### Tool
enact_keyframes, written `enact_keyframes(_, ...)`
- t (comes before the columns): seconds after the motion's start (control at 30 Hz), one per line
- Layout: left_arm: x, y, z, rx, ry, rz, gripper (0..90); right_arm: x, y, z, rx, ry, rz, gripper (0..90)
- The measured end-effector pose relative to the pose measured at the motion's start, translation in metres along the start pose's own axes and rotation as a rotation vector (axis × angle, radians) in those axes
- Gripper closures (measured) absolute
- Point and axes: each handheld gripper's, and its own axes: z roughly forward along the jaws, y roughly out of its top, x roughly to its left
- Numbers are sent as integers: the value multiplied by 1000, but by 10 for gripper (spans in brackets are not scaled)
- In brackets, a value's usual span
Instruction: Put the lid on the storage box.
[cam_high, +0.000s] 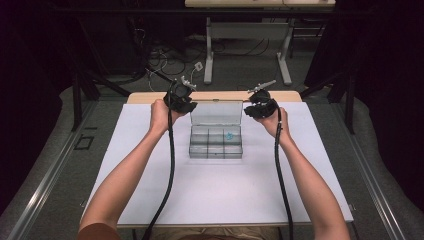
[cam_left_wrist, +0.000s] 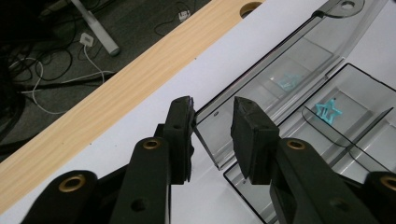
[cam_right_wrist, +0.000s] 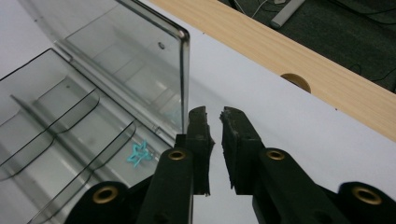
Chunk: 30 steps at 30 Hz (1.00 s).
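A clear plastic compartment box (cam_high: 216, 149) sits on the white mat with its lid (cam_high: 216, 114) standing up at the far side. A small blue star (cam_high: 229, 135) lies in a back right compartment. My left gripper (cam_high: 187, 106) is at the lid's left corner. In the left gripper view the lid's (cam_left_wrist: 280, 70) corner stands between the jaws of my left gripper (cam_left_wrist: 214, 109), close to one pad, with the other pad clear of it. My right gripper (cam_high: 254, 108) is at the lid's right corner. Its jaws (cam_right_wrist: 212, 114) stand slightly apart, empty, just beside the lid's edge (cam_right_wrist: 184, 79).
The white mat (cam_high: 220, 195) covers a wooden table whose far edge (cam_high: 150, 96) shows, with a round hole (cam_right_wrist: 294, 80) in it. Beyond the edge are floor cables (cam_high: 165, 62) and another table's legs (cam_high: 209, 55). Both cables trail back along the forearms.
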Motion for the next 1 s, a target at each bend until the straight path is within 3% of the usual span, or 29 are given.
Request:
enact_keyframes(0.3, 0, -3, -4, -19, -31, -7, 698, 12, 14, -19, -5, 0, -44, 722)
enact_keyframes(0.5, -6, -7, -10, -6, -32, 32, 711, 22, 21, -19, -5, 11, -70, 752)
enact_keyframes(0.73, -15, -17, -16, -23, -17, 57, 726, 32, 11, -25, -30, 12, -73, 765)
enact_keyframes(0.77, -16, -18, -18, -11, -14, 86, 727, 32, 9, -25, -37, 14, -77, 768)
enact_keyframes(0.8, -18, -20, -19, -13, -16, 81, 728, 34, 7, -26, -40, 17, -73, 769)
enact_keyframes(1.0, -27, -29, -22, -31, 2, 101, 728, 44, -2, -31, -55, -15, -92, 769)
